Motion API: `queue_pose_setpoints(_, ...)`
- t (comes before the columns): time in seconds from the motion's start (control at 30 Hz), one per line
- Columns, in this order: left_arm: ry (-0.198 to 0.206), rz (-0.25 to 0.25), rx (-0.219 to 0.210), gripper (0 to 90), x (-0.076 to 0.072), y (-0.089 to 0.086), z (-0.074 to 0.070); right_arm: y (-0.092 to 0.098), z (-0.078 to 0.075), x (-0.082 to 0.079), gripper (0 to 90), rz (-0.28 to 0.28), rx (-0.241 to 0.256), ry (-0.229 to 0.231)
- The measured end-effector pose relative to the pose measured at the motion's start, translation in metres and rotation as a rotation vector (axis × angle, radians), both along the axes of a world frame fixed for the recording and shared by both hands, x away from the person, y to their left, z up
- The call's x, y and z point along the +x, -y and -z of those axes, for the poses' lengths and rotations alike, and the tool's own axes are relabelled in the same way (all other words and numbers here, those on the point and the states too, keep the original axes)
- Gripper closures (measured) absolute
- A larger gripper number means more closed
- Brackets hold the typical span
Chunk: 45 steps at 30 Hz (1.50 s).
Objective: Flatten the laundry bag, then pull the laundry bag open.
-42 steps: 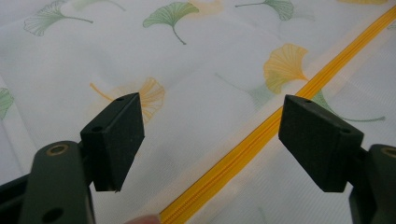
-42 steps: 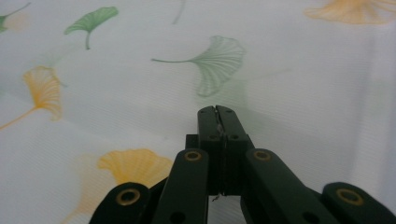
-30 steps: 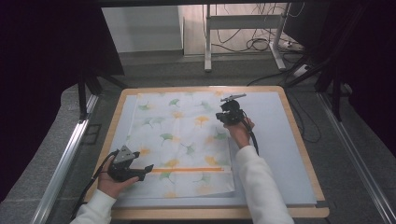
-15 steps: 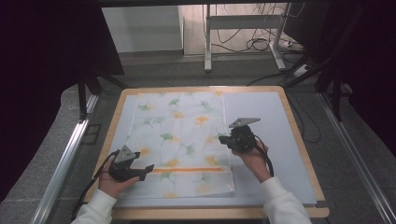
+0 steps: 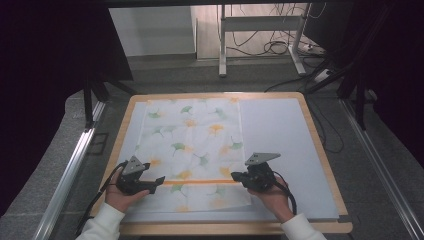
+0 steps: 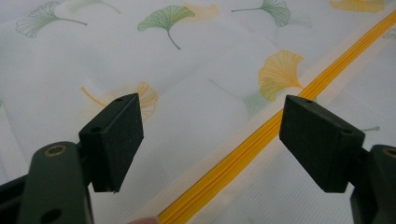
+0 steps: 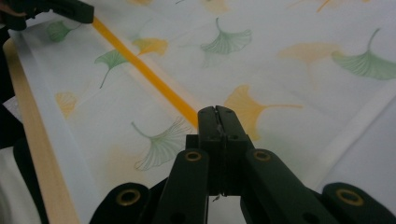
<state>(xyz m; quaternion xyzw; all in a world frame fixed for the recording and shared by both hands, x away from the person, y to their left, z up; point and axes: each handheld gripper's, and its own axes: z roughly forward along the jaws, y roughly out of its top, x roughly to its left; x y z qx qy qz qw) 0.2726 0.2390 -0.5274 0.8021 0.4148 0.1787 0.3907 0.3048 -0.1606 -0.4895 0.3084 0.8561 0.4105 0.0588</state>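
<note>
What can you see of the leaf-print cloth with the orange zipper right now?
The cloth lies flat on the table, thin white fabric printed with green and yellow ginkgo leaves. An orange zipper runs across near the person's edge. The left tongs stand open over the zipper; the right tongs are shut at its other end, whether gripping anything I cannot tell.

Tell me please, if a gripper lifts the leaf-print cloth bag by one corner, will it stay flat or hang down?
The leaf-print cloth bag looks thin and lies fully flat, so it would probably hang limp. Only the yellow zipper seems likely to add some stiffness. On the smooth table it may slide or wrinkle when pushed.
</note>
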Motion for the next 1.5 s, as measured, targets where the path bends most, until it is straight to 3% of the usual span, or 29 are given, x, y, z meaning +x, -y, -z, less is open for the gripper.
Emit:
queue_pose_setpoints(0.3,0.026,0.021,0.006,21.8,-0.003,0.007,-0.004,0.004,0.009,-0.02,89.2,-0.015,-0.008,-0.028)
queue_pose_setpoints(0.5,0.035,0.036,-0.006,22.9,-0.003,0.013,-0.007,0.012,0.012,-0.026,89.1,0.011,-0.013,-0.041)
queue_pose_setpoints(0.8,-0.01,0.093,-0.035,23.3,0.0,0.019,-0.01,0.017,0.011,-0.03,89.1,0.032,-0.009,-0.032)
queue_pose_setpoints(1.17,-0.081,0.223,-0.017,25.6,0.012,0.043,-0.017,0.013,0.015,-0.031,89.0,0.026,-0.034,-0.046)
queue_pose_setpoints(1.5,-0.1,0.309,-0.005,27.0,0.022,0.071,-0.02,0.015,0.018,-0.032,88.8,0.041,-0.052,-0.052)
